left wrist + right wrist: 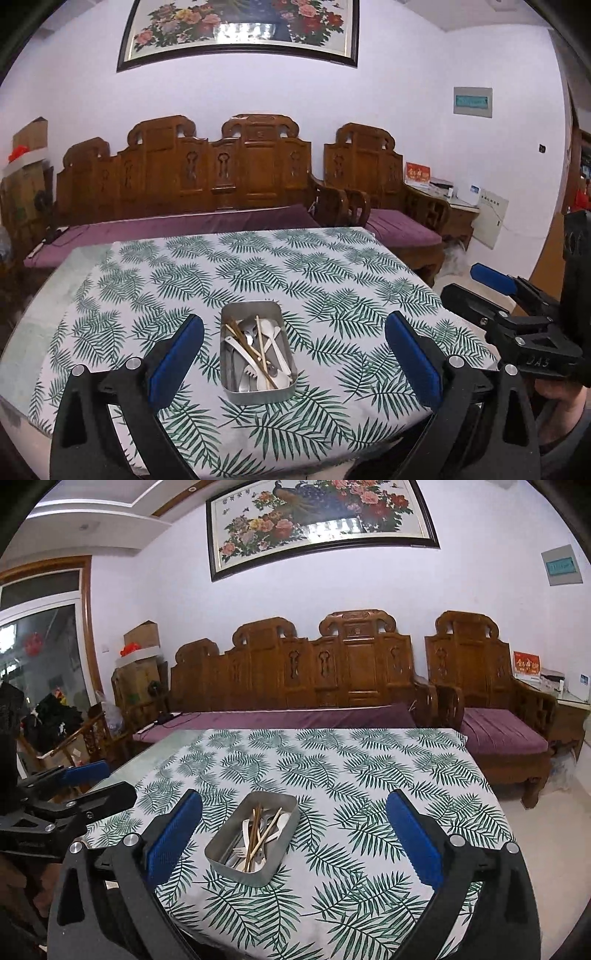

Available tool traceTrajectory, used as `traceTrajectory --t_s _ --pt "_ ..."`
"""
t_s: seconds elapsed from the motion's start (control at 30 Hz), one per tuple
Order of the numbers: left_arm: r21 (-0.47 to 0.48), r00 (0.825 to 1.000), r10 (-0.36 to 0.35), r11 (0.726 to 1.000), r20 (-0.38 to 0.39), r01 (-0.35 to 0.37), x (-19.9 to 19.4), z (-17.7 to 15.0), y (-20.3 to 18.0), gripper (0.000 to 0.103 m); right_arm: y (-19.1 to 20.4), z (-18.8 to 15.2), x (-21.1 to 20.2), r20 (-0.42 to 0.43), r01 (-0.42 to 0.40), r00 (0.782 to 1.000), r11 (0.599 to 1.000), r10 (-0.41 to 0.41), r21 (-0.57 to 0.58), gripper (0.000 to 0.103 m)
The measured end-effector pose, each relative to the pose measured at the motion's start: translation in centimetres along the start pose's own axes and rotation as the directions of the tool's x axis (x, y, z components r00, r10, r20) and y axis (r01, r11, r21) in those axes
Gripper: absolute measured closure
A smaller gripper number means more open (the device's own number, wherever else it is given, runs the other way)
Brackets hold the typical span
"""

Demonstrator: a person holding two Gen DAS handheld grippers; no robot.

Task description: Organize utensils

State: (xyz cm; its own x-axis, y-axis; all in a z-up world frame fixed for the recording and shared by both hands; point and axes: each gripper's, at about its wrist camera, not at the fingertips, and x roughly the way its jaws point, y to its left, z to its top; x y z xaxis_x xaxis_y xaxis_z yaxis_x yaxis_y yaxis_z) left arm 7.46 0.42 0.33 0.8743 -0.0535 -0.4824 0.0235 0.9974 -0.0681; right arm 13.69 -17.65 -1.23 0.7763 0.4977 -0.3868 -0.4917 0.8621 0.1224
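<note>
Utensils [258, 354] jumbled in metal tin [236, 391] mid-table [332, 258], between left tongs [293, 356] and right tongs [293, 836], both spread wide, empty. Best approached from above, pinching one chopstick [253, 834] clear of the forks.

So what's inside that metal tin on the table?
The metal tin holds a jumble of white plastic spoons and forks, plus wooden chopsticks. Anything under the pile is covered.
</note>
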Motion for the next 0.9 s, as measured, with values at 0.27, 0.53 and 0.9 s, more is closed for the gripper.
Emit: traceTrajectory --t_s 0.27,0.53,0.9 --pt "-0.004 1.000 0.013 1.000 0.007 -0.013 -0.23 -0.14 0.26 0.008 0.40 0.02 -0.22 0.005 -0.002 1.000 1.000 0.002 -0.003 0.003" --pt "-0.009 1.000 0.012 1.000 0.004 -0.012 -0.05 -0.26 0.33 0.008 0.83 0.07 -0.39 0.010 -0.003 1.000 1.000 0.003 -0.005 0.003" --pt "-0.016 1.000 0.013 1.000 0.005 -0.013 -0.02 -0.39 0.59 0.008 0.96 0.07 -0.52 0.014 -0.004 1.000 1.000 0.004 -0.004 0.003"
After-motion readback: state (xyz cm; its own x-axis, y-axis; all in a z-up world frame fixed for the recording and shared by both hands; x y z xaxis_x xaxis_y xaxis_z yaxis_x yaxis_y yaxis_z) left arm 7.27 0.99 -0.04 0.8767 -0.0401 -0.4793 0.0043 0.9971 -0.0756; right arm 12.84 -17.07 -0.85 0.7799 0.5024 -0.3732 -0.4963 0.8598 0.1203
